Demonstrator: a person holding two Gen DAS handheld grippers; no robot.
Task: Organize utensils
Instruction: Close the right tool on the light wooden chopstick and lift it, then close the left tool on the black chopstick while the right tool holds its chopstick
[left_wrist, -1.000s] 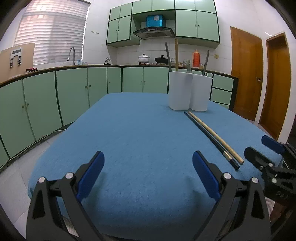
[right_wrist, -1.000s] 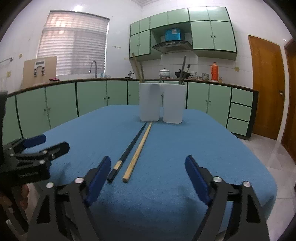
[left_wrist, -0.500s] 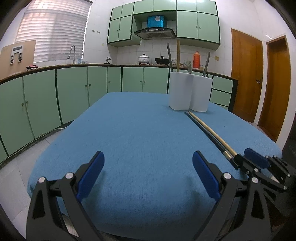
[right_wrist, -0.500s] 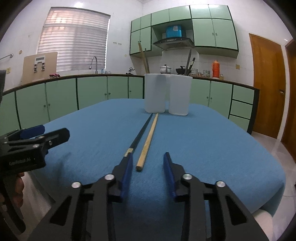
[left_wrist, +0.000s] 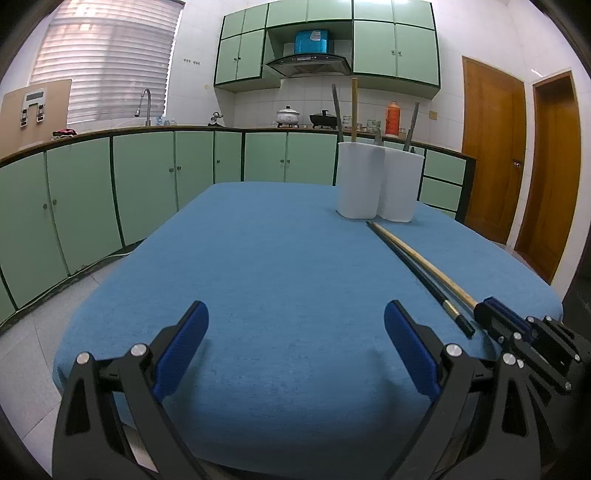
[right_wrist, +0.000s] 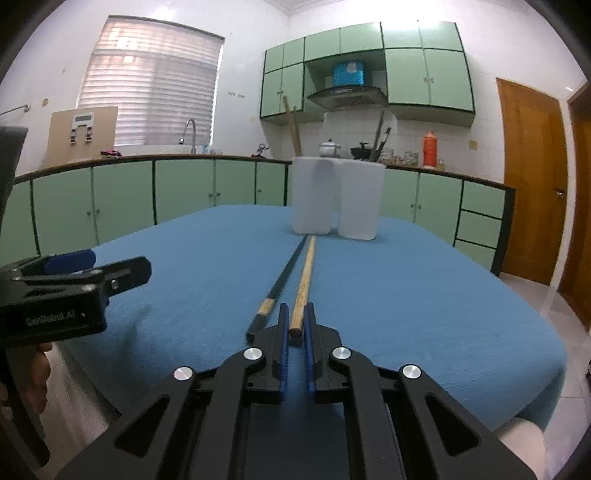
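A wooden chopstick (right_wrist: 303, 280) and a black chopstick (right_wrist: 281, 281) lie side by side on the blue tablecloth (right_wrist: 406, 295), pointing at two white holders (right_wrist: 334, 199) that hold several utensils. My right gripper (right_wrist: 295, 321) is shut on the near end of the wooden chopstick; the black one lies just left of its fingers. In the left wrist view both chopsticks, wooden (left_wrist: 421, 258) and black (left_wrist: 410, 266), run from the holders (left_wrist: 378, 186) to the right gripper (left_wrist: 495, 317). My left gripper (left_wrist: 295, 332) is open and empty above the cloth.
The table's near and right edges are close to both grippers. Green cabinets (left_wrist: 140, 184) and a counter with a sink run behind the table. Wooden doors (left_wrist: 517, 155) stand at the right. The left gripper shows at the left of the right wrist view (right_wrist: 74, 280).
My right gripper moved forward to the chopsticks' near ends and closed from wide open onto the wooden chopstick. The left gripper stayed open and nearly still.
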